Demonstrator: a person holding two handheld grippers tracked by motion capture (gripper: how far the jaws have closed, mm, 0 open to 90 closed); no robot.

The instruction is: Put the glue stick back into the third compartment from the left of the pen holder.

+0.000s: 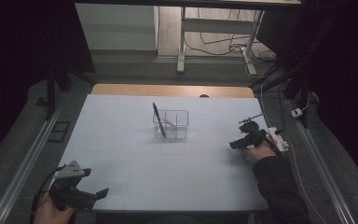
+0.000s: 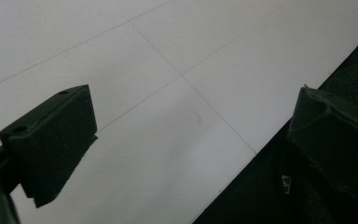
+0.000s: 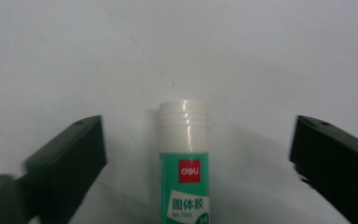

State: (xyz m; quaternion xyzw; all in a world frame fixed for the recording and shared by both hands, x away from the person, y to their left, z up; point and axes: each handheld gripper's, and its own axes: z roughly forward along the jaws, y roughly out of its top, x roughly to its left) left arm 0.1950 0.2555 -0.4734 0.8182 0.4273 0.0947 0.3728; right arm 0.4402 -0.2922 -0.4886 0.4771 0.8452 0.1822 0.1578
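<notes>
A glue stick (image 3: 184, 158) with a white cap and a green label lies on the white table (image 1: 168, 172), its cap pointing away from me in the right gripper view. My right gripper (image 3: 198, 135) is open around it, one jaw on each side with a wide gap to the tube on both. In the high view that gripper (image 1: 235, 143) sits low at the table's right edge. My left gripper (image 1: 100, 193) is open at the table's front left corner, and its jaws (image 2: 193, 116) hold nothing above the bare surface.
A clear box organizer (image 1: 172, 123) stands at the table's middle with a blue pen (image 1: 159, 120) leaning upright in it. The table's front edge (image 2: 242, 168) runs just under the left gripper. A desk frame and cables lie on the floor beyond the table.
</notes>
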